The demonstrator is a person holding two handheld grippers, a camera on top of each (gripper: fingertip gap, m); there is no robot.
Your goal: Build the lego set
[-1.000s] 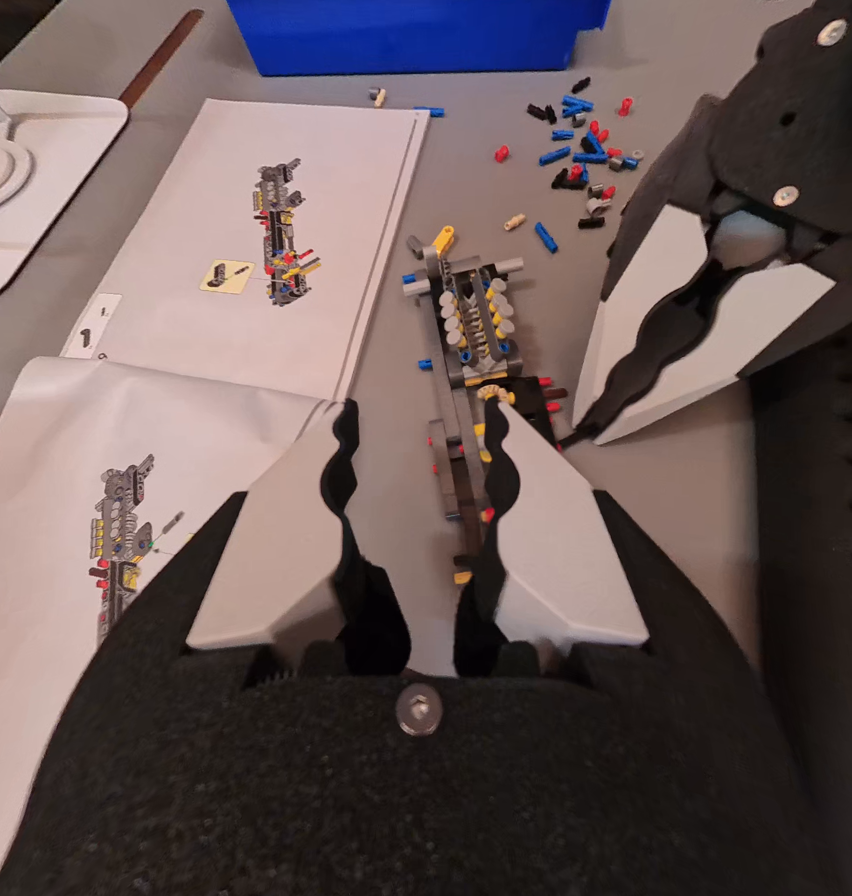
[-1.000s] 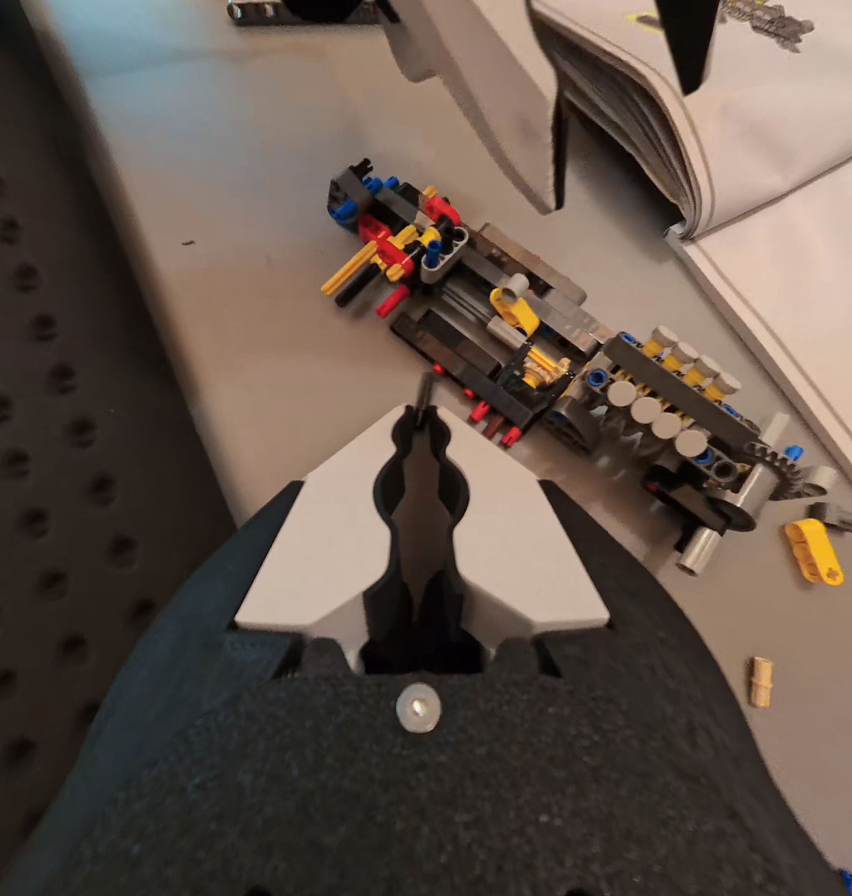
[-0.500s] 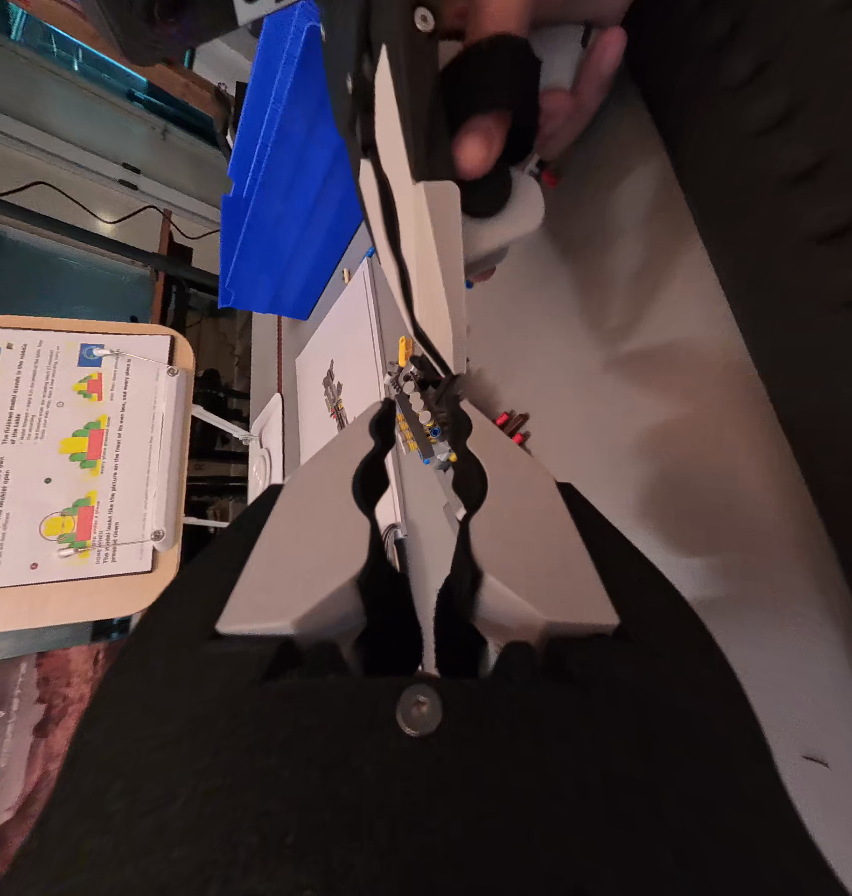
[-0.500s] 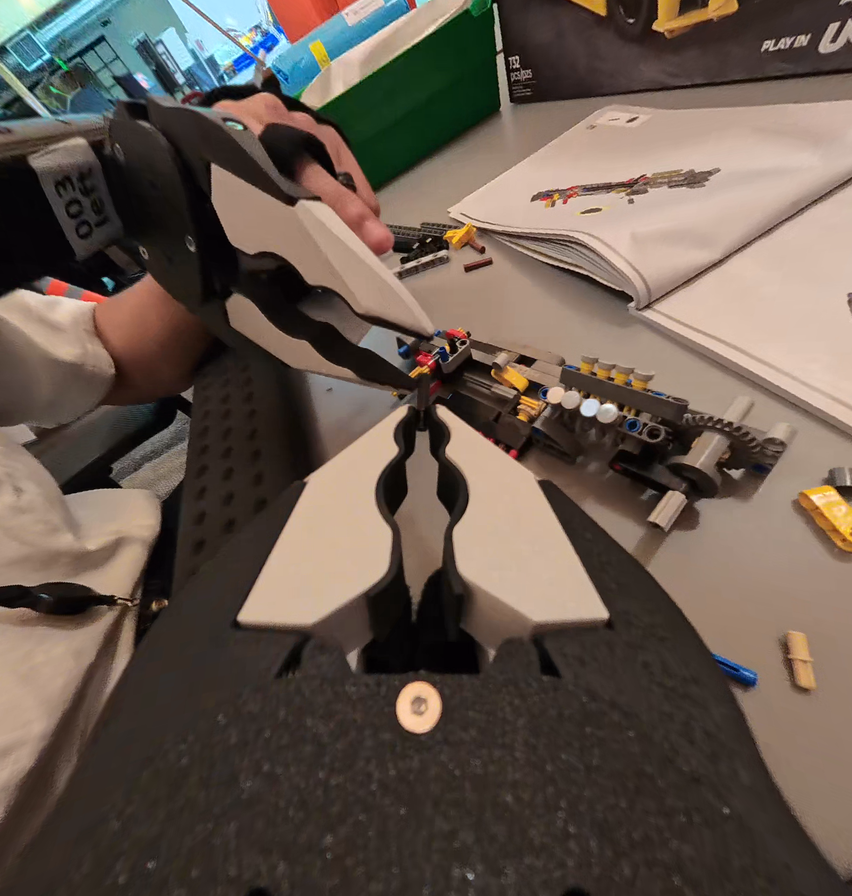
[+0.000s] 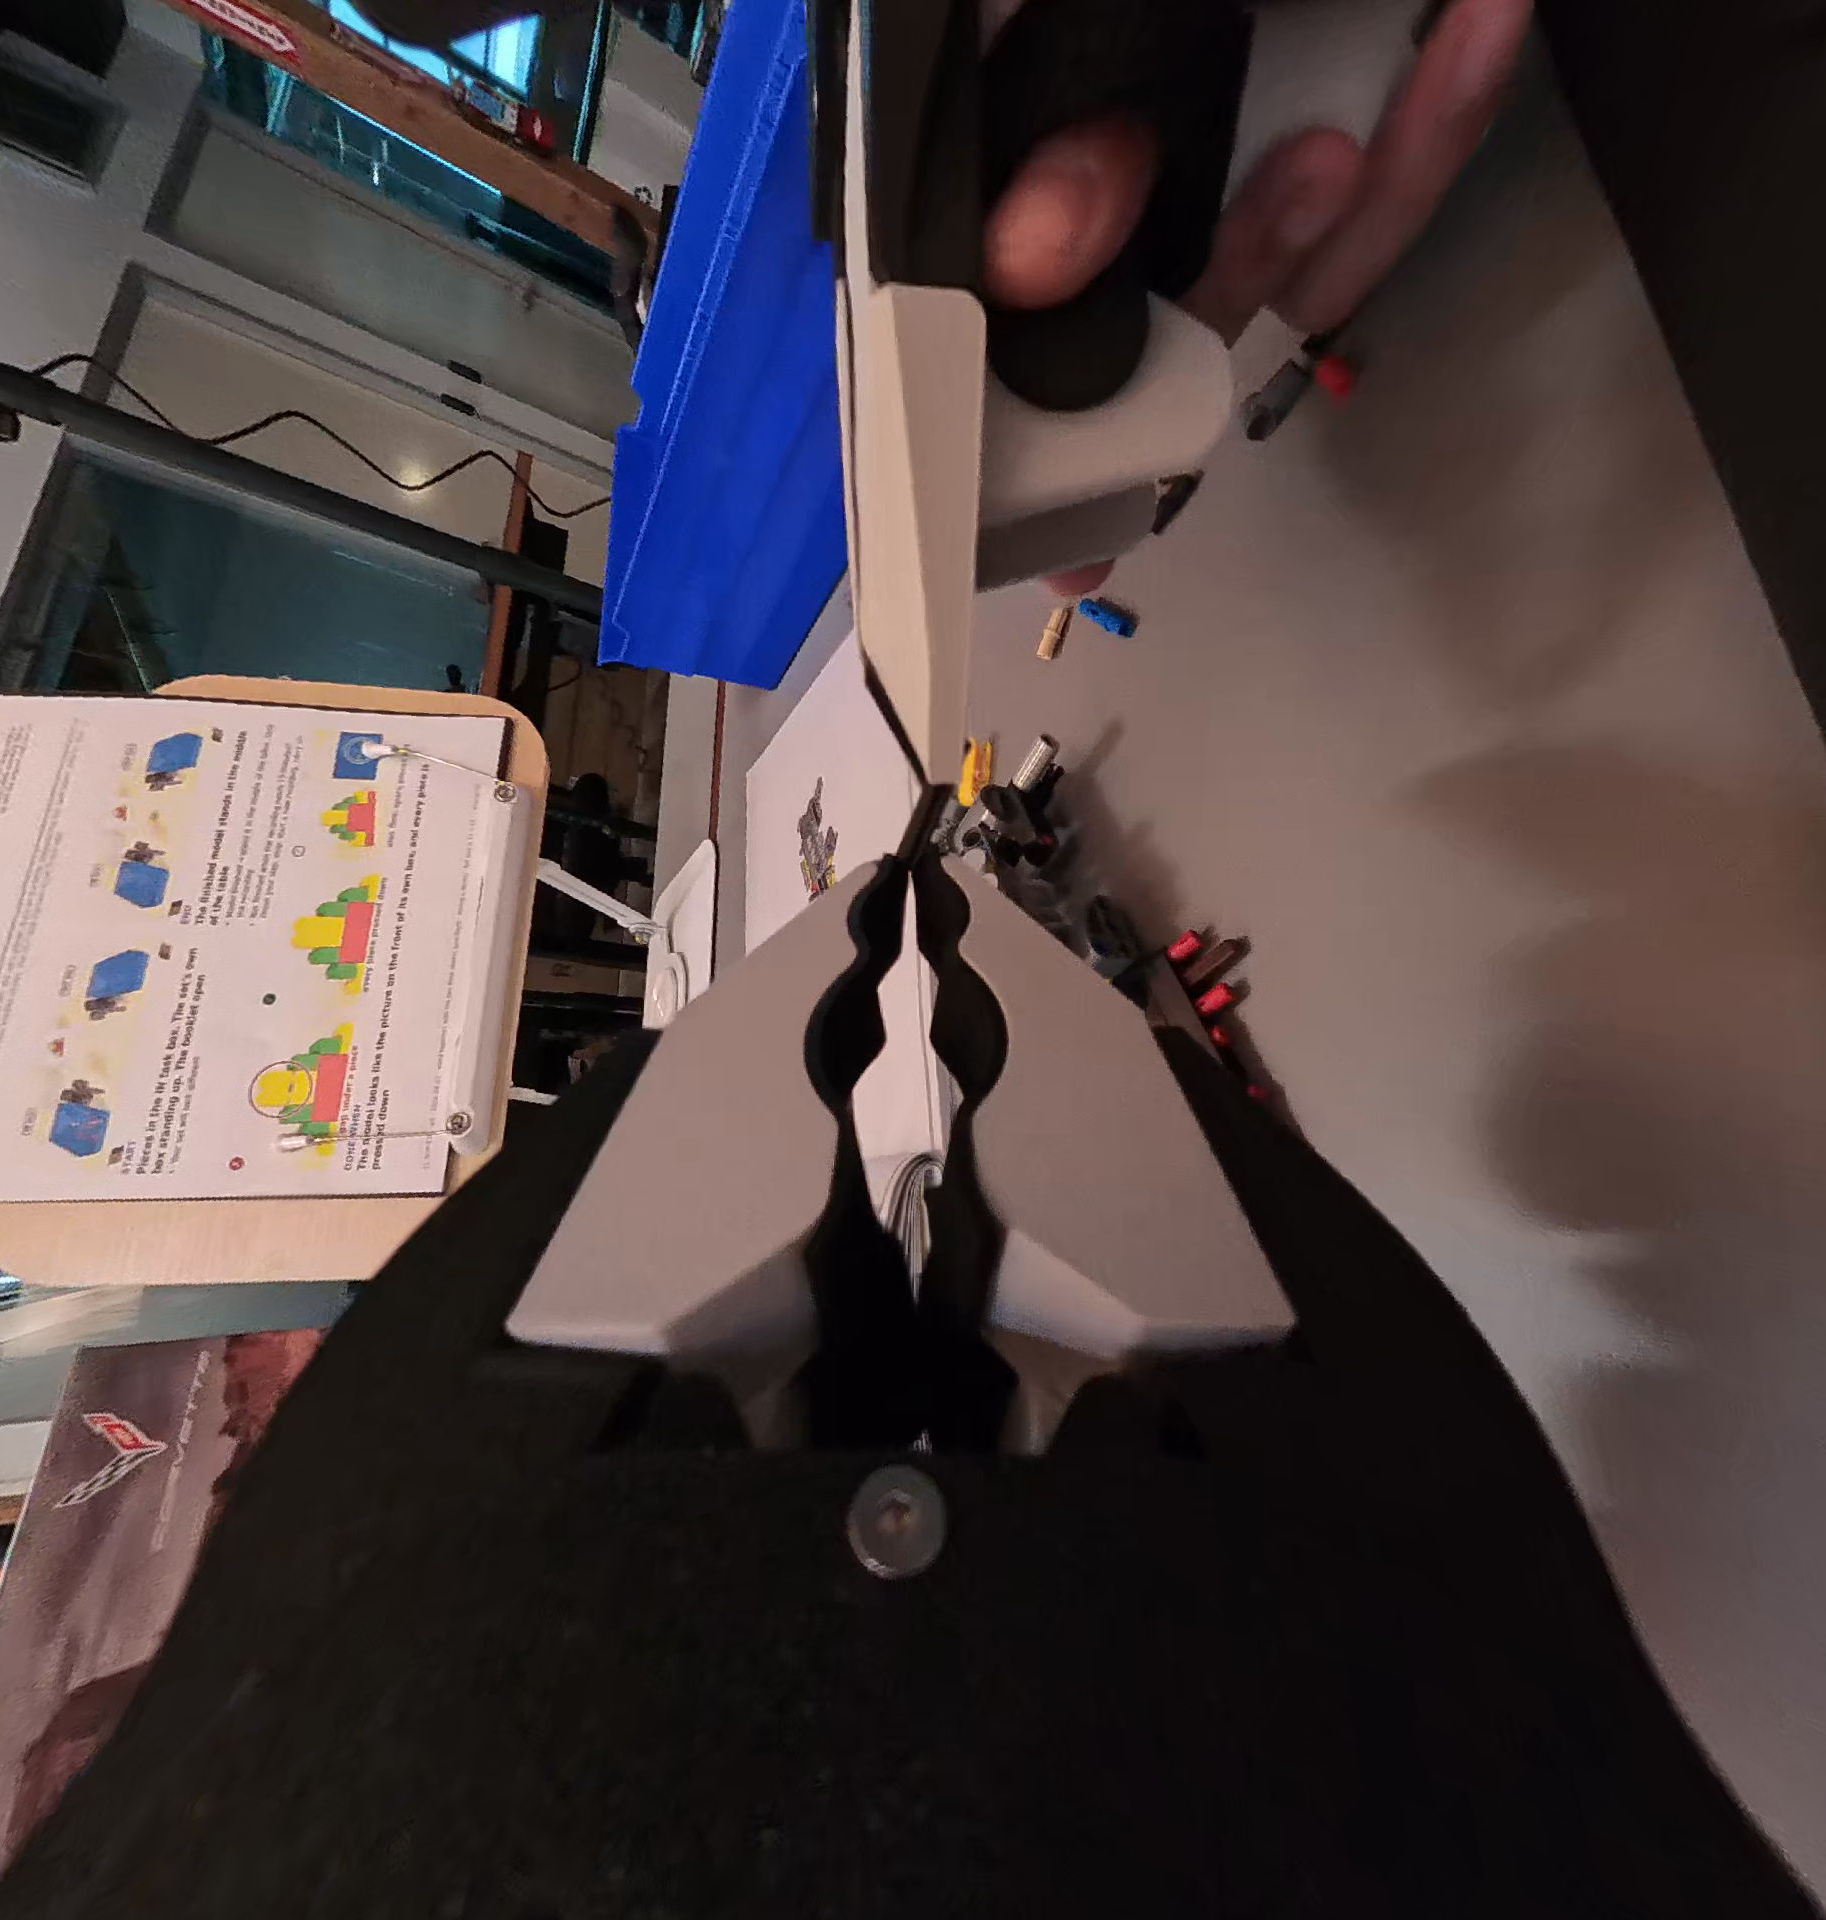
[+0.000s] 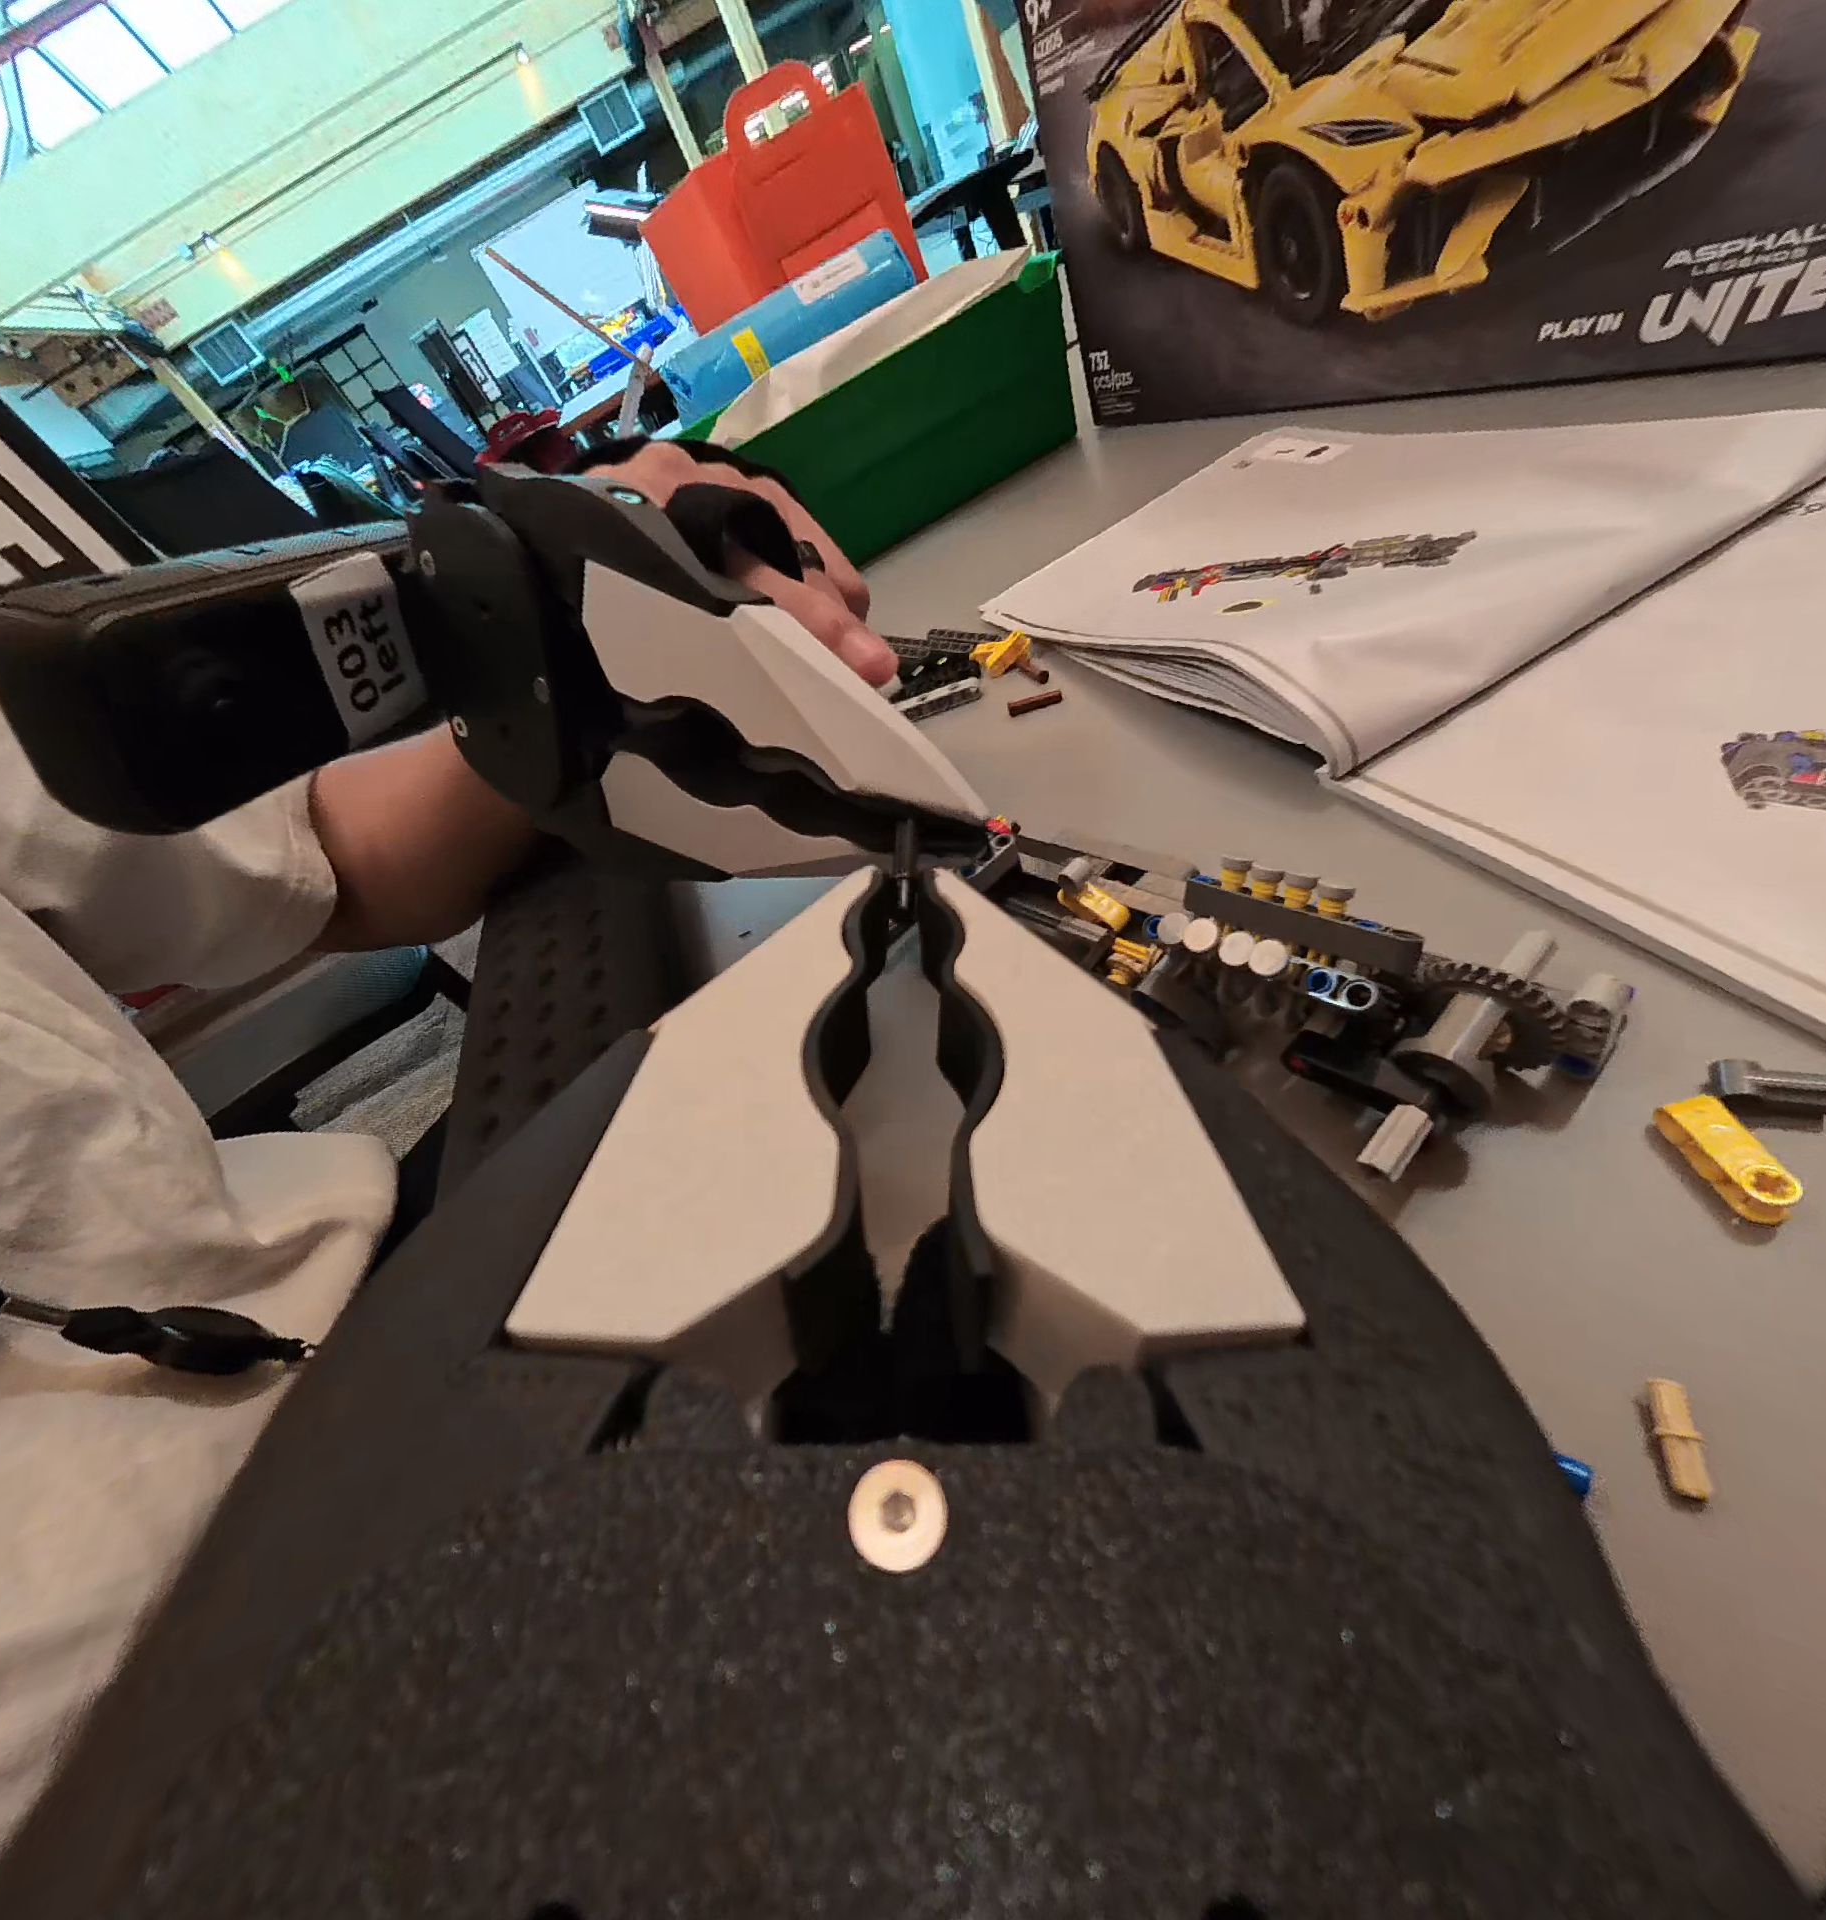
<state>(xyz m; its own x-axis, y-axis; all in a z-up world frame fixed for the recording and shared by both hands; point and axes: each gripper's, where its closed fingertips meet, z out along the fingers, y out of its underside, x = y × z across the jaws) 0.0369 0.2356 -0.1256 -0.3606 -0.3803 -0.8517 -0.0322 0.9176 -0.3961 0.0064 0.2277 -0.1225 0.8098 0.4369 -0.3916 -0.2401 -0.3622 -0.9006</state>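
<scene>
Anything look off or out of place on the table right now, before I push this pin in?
Nothing looks damaged or spilled. The lego model lies flat on the table, loose pieces such as a yellow connector and a tan pin scattered beside it. The right gripper pinches a thin black pin upright.

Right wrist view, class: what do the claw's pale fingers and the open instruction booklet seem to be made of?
The fingers look like hard, matte light-grey plastic: flat facets, crisp edges, no shine; their wavy black inner lining may be rubber. The instruction booklet looks like white printed paper: thin stacked page edges that bend at the fold.
</scene>
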